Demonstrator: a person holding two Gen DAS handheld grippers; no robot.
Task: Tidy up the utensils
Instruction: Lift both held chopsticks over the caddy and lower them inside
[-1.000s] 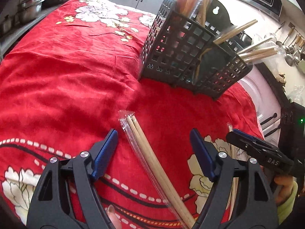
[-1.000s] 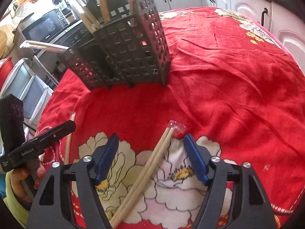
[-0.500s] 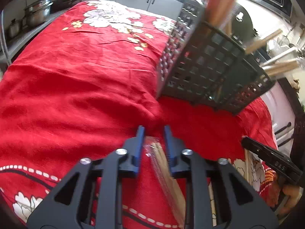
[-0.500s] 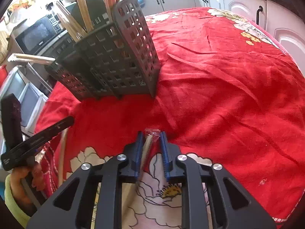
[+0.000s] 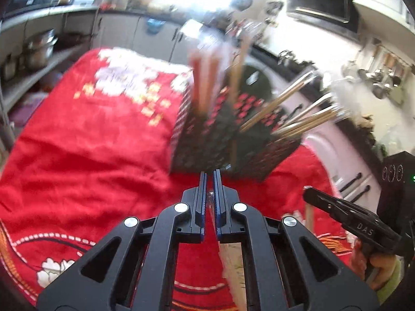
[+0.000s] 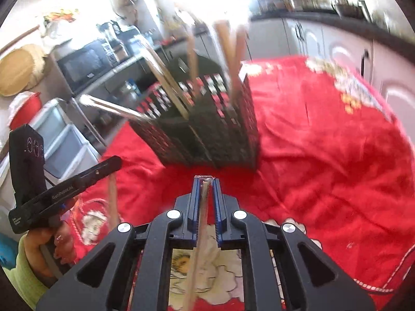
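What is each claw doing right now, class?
Left claw: shut on a wrapped chopstick pair.
Right claw: shut on another wrapped chopstick pair.

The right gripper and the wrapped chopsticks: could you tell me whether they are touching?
Touching. The right wrist view shows the right gripper closed on the wrapped chopsticks, both blue pads pressed against the wrapper near its tip, with no gap on either side.

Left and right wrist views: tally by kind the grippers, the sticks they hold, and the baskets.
Left hand-held gripper, right hand-held gripper: 2
Wrapped chopstick pairs, one held in each: 2
Black basket: 1
Total: 5
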